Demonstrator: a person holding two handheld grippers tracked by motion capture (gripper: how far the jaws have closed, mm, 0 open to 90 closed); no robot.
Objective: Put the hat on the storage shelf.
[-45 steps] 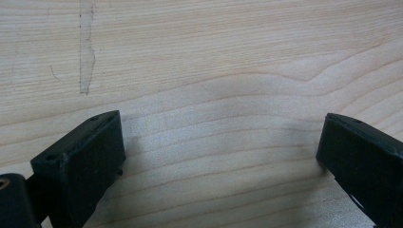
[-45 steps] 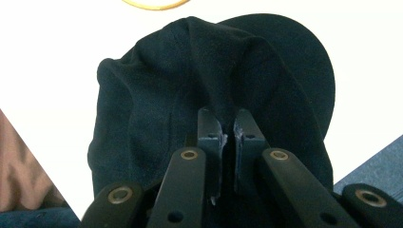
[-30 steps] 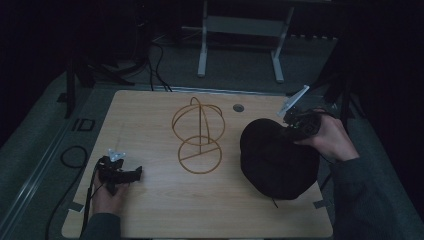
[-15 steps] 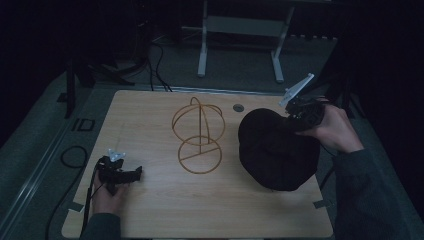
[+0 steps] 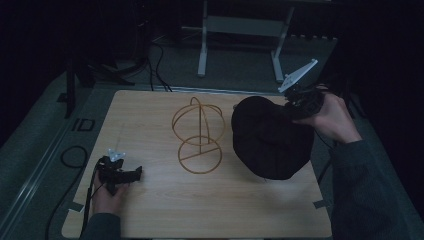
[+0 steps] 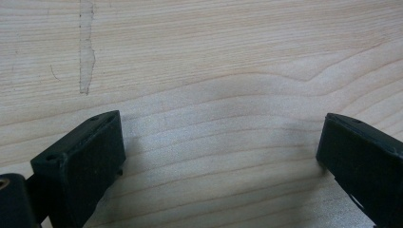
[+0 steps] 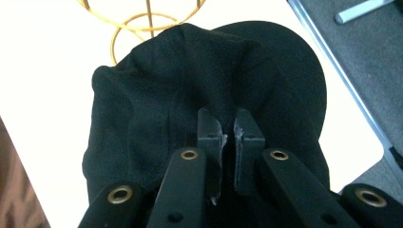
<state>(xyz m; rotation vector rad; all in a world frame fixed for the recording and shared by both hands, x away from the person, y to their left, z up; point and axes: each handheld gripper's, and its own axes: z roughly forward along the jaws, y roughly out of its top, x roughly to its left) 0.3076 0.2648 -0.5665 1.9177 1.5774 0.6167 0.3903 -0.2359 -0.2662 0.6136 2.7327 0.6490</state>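
The right gripper [image 5: 295, 107], held in the person's right hand [image 5: 332, 117] over the far right part of the wooden table [image 5: 165, 200], had its jaws pinched tight on a fold of a black cap [image 5: 270, 137]. In the right gripper view the two jaws stood almost together with a ridge of the cap's dark cloth caught between them, and the rest of the cap spread out ahead of and below the jaws, its rounded brim curving off to the right. Beyond the cap, straight ahead of that gripper, stood a gold wire hat stand [image 5: 197, 132], a round base ring with an upright stem and crossed hoops above; the cap's edge lay just beside its base on the side nearer the gripper. The grey three-cornered plate [image 5: 298, 75] on top of the right gripper tilted up and away from the hand. The left gripper [image 5: 131, 174] rested low at the near left of the table in the person's left hand [image 5: 107, 195], well apart from the stand and the cap. Its jaws were spread wide, with bare wood grain between and ahead of them, and a faint pale streak [image 6: 86, 47] on the surface ahead to their left.
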